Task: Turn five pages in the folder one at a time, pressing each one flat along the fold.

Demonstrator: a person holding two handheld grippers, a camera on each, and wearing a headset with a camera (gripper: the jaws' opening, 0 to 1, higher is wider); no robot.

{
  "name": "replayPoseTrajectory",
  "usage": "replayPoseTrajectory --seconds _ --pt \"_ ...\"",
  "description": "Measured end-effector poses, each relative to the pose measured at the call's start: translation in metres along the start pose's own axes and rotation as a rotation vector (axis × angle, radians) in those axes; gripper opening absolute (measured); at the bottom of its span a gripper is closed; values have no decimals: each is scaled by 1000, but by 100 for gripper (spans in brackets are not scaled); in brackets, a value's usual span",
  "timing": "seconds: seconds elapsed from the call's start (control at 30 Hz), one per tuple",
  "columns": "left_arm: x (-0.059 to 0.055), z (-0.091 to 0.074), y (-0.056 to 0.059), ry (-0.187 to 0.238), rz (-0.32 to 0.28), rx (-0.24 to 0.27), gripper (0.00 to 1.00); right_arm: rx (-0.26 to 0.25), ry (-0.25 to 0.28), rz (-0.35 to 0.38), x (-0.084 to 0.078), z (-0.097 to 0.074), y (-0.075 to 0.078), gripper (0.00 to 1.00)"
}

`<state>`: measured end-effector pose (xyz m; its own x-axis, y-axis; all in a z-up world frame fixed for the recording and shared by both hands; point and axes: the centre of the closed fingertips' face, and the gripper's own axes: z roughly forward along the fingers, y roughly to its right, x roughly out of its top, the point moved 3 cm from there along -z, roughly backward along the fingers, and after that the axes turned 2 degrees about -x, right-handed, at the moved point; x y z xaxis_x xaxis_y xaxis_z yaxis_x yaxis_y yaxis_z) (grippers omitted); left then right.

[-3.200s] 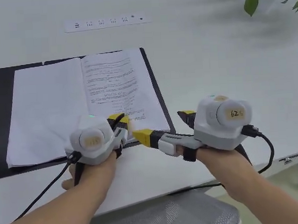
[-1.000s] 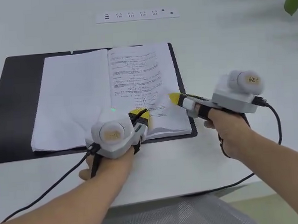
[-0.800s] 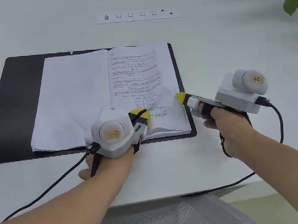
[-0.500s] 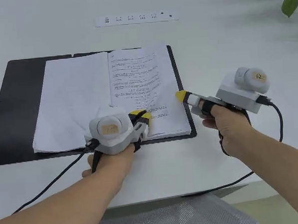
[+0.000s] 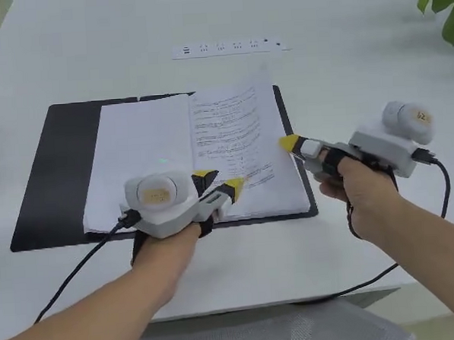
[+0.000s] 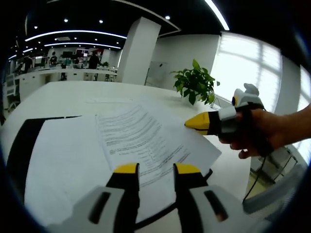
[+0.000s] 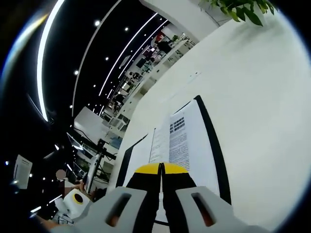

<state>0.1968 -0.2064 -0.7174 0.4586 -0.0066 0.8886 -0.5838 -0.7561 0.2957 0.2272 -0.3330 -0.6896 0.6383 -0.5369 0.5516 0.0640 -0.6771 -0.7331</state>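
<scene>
Lying open at your 12 o'clock, the folder (image 5: 52,179) holds thin, floppy paper, likely easy to crease; pinch the printed page (image 5: 237,135) lightly at its 3 o'clock edge. Your left gripper (image 5: 219,181) has jaws parted; your right gripper (image 5: 289,143) has them pressed together, apparently empty

The left claw (image 5: 220,181), lower left of centre, has a rounded pale-grey housing with a round yellowish disc (image 5: 157,195) on top. Its jaws are black with yellow tips, and a black cable (image 5: 80,267) trails toward the lower left. The right claw (image 5: 289,142) is boxier and grey-white, with a knob bearing an orange label (image 5: 421,116). Its own black lead (image 5: 445,185) loops down at the right edge. Both forearms are bare.
</scene>
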Motion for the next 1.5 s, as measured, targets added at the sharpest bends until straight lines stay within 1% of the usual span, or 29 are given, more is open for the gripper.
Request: replayPoseTrajectory --seconds 0.07,0.13,0.27,0.4,0.47,0.5,0.6,0.67,0.77,0.83,0.97,1.07,1.13,1.23,1.3,1.33,1.5 --pt "2 -9 -5 0 18 7 28 10 5 -5 0 -1 -8 0" --pt "7 -18 -8 8 43 11 28 19 9 -9 -1 -1 -16 0" --pt "14 -37 -18 18 70 31 28 43 20 5 -2 -1 -33 0" --pt "20 -54 -27 26 91 49 29 68 21 2 -4 2 -51 0" --pt "22 -61 -31 28 96 52 28 85 21 3 -6 5 -61 0" --pt "25 -66 -34 37 110 58 29 97 18 1 -7 8 -67 0" --pt "30 -76 -41 39 128 64 28 123 11 -7 -10 14 -83 0" --pt "33 -84 -49 43 136 76 29 138 6 -12 -13 18 -93 0" --pt "33 -97 -62 46 141 102 29 156 -4 -13 -19 25 -107 0" --pt "33 -105 -68 46 140 114 28 169 -12 -20 -24 31 -116 0" --pt "35 -117 -76 55 142 127 28 187 -29 -26 -35 40 -133 0" --pt "39 -126 -81 64 148 136 28 196 -39 -26 -41 45 -142 0" --pt "42 -133 -83 68 163 141 28 202 -43 -32 -45 50 -150 0" --pt "44 -140 -87 73 173 146 28 206 -51 -32 -51 56 -158 0" --pt "44 -145 -90 74 168 149 27 204 -57 -31 -55 60 -164 0" --pt "43 -148 -93 75 176 156 28 203 -61 -34 -56 65 -166 0" --pt "42 -160 -103 77 168 175 27 191 -78 -20 -61 87 -168 0"
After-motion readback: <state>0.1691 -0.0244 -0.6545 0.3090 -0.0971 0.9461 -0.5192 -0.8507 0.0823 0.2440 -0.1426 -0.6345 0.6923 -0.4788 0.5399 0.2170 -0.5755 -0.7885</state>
